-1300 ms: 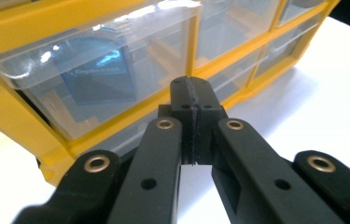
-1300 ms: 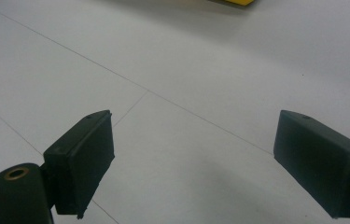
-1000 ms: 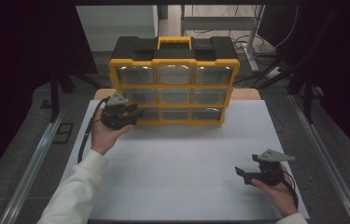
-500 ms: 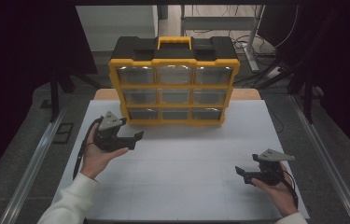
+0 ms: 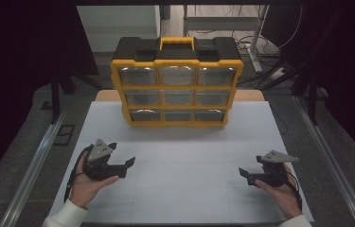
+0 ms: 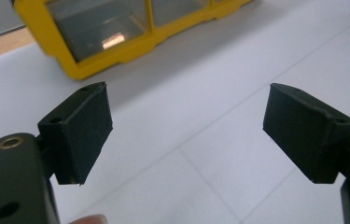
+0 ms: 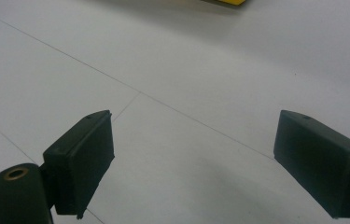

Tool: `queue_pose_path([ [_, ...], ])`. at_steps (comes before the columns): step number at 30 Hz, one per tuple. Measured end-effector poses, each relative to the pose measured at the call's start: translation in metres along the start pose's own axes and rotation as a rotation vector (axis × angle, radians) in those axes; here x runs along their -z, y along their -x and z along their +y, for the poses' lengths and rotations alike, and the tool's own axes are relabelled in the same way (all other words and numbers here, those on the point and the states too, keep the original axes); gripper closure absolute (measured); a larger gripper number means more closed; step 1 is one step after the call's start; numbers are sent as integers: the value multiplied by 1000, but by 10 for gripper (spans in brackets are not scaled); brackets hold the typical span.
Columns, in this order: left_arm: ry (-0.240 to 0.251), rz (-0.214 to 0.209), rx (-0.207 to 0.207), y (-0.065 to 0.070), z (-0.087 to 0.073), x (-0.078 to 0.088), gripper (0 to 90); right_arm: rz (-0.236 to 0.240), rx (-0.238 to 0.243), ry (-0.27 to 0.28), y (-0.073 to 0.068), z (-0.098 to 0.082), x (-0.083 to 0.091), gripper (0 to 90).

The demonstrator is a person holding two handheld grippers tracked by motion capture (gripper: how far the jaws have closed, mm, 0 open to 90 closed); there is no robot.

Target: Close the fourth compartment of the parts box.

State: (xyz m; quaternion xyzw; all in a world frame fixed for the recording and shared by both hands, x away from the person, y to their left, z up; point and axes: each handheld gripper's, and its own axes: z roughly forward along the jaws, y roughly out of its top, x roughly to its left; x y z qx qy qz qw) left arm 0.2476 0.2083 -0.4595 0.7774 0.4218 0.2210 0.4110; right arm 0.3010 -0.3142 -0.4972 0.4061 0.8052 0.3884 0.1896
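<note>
A yellow and black organizer case (image 5: 177, 90) with clear drawers stands upright at the back of the white table (image 5: 184, 189). My left gripper (image 5: 122, 156) is held low over the near left of the table, well in front of the case and pointing right. Its jaws have just been opening and nothing is between them. In the left gripper view the gripper (image 6: 186, 121) is spread wide over bare table, with the case's lower corner (image 6: 116, 51) beyond. My right gripper (image 5: 251, 166) is held at the near right, open and empty, and in its own view it (image 7: 193, 149) faces the white surface.
Metal rails (image 5: 33, 165) run along both sides of the table. A strip of wooden tabletop (image 5: 251, 95) shows behind the white sheet. Cables and stand legs (image 5: 260, 38) lie on the floor beyond the case.
My left gripper has drawn back from the case's lower left drawers toward the near left of the table and sunk lower, with its jaws wider apart. The right gripper has stayed put.
</note>
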Motion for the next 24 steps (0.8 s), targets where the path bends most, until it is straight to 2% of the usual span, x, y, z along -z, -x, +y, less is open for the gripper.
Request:
queue_pose_path([
  [3,-18,0,-2,-2,-12,2,153,-2,1,-3,0,0,-1,123],
  [6,-24,2,14,-5,-24,1,154,-4,0,-10,1,0,-3,122],
  [10,-14,11,32,-7,-33,1,151,-11,0,-13,3,0,-5,122],
  [14,-2,26,43,-9,-35,0,151,-13,-2,-13,3,0,-5,122],
  [17,-2,14,52,-9,-36,-1,151,-13,-3,-11,3,0,-4,122],
  [24,-25,0,43,-9,-37,-5,136,-14,-1,-12,3,0,-5,119],
])
